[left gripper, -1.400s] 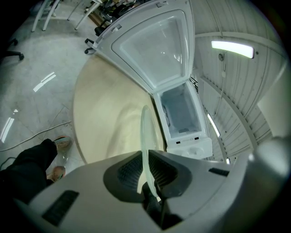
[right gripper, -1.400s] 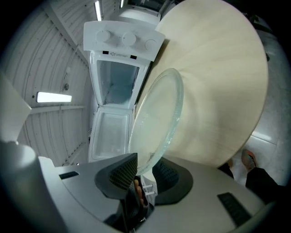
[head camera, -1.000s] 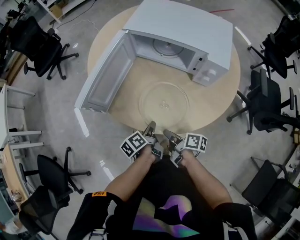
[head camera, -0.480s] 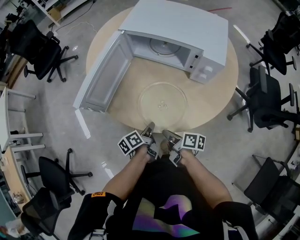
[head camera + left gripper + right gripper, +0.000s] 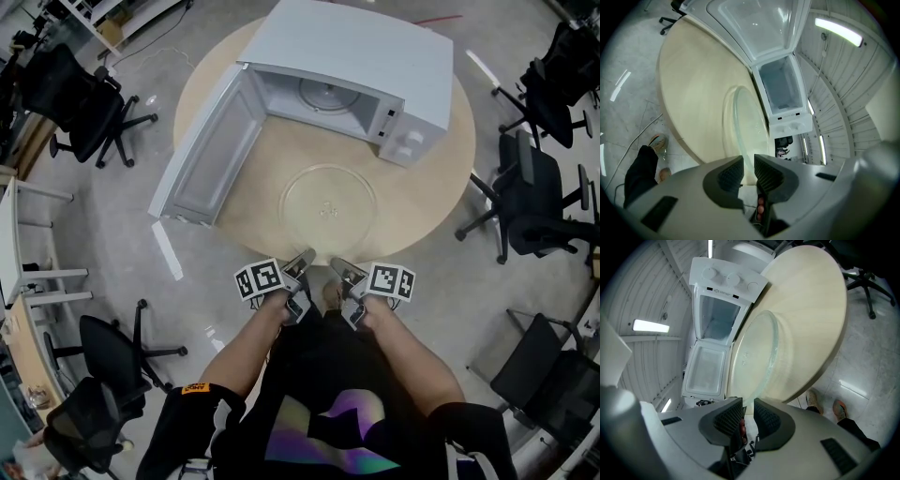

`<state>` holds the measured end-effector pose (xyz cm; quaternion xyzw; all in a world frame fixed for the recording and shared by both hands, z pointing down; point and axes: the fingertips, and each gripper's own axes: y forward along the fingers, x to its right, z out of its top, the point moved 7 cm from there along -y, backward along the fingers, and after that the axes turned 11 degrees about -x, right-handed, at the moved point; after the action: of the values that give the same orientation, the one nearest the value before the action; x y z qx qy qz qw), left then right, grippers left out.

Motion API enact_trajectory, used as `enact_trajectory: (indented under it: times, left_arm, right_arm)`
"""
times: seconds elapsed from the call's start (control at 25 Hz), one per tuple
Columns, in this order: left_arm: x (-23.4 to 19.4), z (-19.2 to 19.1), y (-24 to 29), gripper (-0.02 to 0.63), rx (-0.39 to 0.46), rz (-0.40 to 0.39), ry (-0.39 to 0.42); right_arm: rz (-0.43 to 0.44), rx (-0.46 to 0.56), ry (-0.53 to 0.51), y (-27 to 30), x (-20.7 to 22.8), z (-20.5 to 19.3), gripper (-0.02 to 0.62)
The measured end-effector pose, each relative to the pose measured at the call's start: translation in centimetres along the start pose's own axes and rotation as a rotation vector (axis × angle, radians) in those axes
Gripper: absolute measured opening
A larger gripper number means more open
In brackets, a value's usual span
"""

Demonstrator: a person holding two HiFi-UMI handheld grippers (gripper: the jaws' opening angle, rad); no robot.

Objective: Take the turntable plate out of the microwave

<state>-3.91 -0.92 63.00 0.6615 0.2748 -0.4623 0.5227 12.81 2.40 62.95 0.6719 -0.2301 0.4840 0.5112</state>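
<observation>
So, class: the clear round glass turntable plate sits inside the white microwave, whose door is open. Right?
No: the head view shows the clear round glass turntable plate on the round wooden table in front of the white microwave, whose door is open.

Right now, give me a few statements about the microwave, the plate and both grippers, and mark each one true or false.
1. The glass turntable plate lies flat on the round wooden table, in front of the microwave. True.
2. The microwave door is closed. False: it is swung wide open.
3. The left gripper clamps the plate's rim. False: its jaws are slightly apart with nothing between them, short of the plate's near edge.
4. The right gripper holds nothing. True.
</observation>
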Motion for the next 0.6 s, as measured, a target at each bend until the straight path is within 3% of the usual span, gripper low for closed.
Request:
enact_trajectory:
  times: [0.6]
  left_arm:
    - [0.0,-2.2,-0.2,0.098,-0.077,-0.011,0.011]
  right_arm:
    - [-0.048,0.006,0.019,-0.3,0.3,0.7,0.087]
